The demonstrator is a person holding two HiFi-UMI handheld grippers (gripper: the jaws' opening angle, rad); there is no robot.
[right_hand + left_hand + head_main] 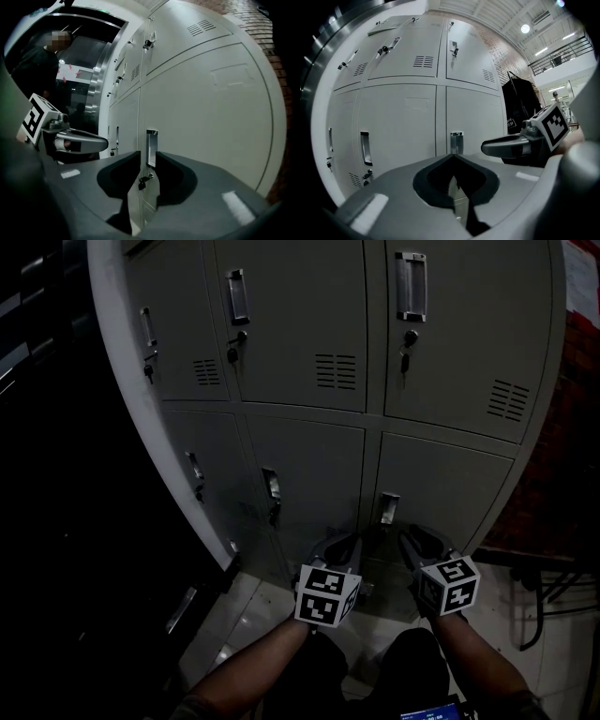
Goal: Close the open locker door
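Observation:
A bank of grey lockers (309, 343) fills the head view, and every door I see lies flush. The lower right door (445, 502) has a metal handle (387, 509) with a key below it. My right gripper (412, 536) hovers just in front of that handle. In the right gripper view its jaws (147, 157) stand apart with the handle (151, 148) and key (143, 181) showing through the gap, nothing held. My left gripper (339, 546) sits beside it at the seam between two lower doors. Its fingertips (452, 158) meet, empty, below the handle (456, 142).
Pale floor tiles (253, 615) lie under my arms. A dark metal frame (553, 592) stands at the right beside a red brick wall (574, 427). A black bag (520, 101) hangs right of the lockers. A person (40, 65) stands in the dark doorway to the left.

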